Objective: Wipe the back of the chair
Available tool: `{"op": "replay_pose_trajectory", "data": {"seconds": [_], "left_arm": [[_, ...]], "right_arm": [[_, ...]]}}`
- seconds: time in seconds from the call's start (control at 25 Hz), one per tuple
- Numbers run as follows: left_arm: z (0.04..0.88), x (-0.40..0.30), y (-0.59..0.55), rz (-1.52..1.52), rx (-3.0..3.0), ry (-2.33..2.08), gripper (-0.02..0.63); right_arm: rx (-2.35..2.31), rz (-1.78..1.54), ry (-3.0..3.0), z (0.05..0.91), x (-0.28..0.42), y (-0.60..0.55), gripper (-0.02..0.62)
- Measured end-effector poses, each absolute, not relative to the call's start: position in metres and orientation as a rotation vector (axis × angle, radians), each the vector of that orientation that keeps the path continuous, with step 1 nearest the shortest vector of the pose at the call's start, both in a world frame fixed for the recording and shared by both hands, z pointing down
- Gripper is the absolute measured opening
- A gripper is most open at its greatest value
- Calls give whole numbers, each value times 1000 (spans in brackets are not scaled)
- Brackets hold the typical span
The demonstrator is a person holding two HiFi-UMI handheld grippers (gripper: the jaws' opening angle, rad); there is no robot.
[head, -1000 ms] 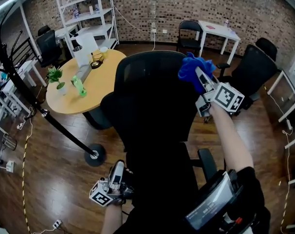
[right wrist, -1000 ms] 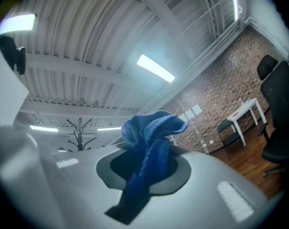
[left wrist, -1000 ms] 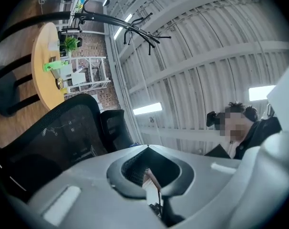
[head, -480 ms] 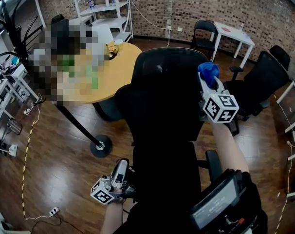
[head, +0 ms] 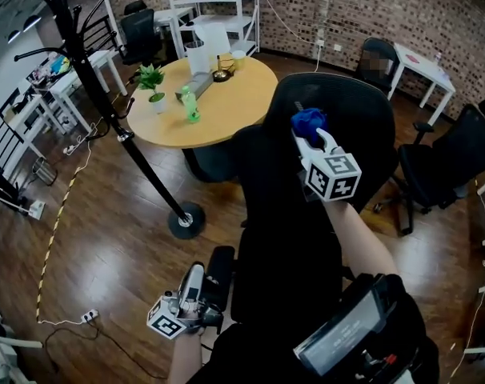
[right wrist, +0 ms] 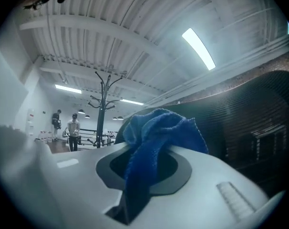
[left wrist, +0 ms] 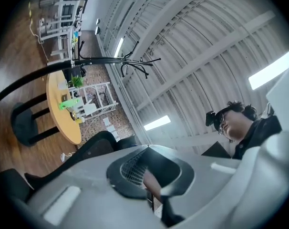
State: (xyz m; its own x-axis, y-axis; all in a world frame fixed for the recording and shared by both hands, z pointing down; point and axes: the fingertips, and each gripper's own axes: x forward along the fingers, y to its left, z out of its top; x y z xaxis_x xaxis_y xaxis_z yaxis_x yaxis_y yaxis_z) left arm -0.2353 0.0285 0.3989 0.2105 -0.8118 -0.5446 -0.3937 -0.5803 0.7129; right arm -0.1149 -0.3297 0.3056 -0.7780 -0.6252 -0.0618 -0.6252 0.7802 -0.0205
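The right tongs [head: 308, 139] pinch the blue cloth [head: 308, 122] up by the chair back [head: 350, 114], to rub it. The left tongs [head: 196, 274] hang low, closed and empty.

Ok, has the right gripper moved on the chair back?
Yes. The right gripper with the blue cloth has slid left, from the right edge of the chair back toward its middle.

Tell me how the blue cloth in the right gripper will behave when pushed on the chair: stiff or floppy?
Probably floppy: the blue cloth bunches and droops over the right gripper. Likely light, as the jaws alone hold it. It should mould to the chair back.
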Motion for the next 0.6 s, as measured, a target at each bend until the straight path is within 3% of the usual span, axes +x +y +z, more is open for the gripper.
{"op": "replay_pose_trajectory", "data": {"seconds": [0.28, 0.48, 0.6], "left_arm": [[401, -252, 46, -1338, 2057, -1194, -8], [396, -251, 49, -1328, 2069, -1204, -8], [395, -254, 53, -1320, 2073, -1224, -8]], "right_arm": [[-771, -81, 2899, 314, -170, -295, 60], [-109, -35, 3028, 318, -231, -221, 60], [-112, -147, 3021, 326, -240, -235, 60]]}}
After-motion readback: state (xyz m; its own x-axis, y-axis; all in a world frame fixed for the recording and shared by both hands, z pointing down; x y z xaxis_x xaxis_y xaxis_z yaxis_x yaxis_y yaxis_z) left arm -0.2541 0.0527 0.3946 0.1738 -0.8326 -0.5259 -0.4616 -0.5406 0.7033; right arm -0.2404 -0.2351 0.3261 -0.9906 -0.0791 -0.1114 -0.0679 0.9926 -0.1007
